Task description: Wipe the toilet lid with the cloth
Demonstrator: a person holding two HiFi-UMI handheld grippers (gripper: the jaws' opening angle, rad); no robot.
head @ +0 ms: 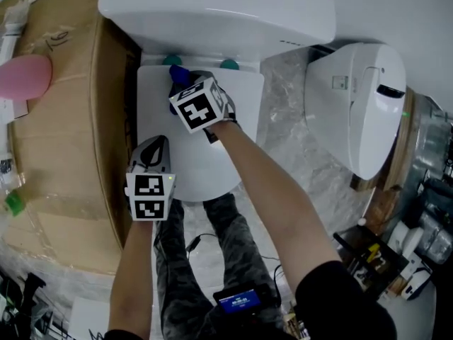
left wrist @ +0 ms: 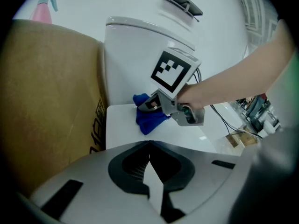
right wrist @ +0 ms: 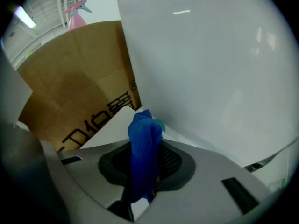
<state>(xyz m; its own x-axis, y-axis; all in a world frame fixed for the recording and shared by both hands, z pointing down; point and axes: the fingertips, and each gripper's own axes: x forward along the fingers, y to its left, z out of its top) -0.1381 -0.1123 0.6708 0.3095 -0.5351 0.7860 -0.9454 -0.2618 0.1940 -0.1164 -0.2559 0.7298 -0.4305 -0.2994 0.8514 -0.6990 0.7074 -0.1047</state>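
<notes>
Cloth of blue woven fabric [right wrist: 142, 153] is clamped in the right tool [head: 178, 80], seemingly pressed on the rear of the white plastic toilet lid [head: 212, 158]. Left tool [left wrist: 150, 171], closed and empty, is over its left edge.

Marker cube [head: 200, 106] on the right gripper [head: 182, 83] covered most of the cloth [head: 177, 71] at the back edge of the toilet lid [head: 205, 158]; the cistern [head: 212, 9] ran off the top; print on the cardboard box [right wrist: 74, 78] was partly hidden.
</notes>
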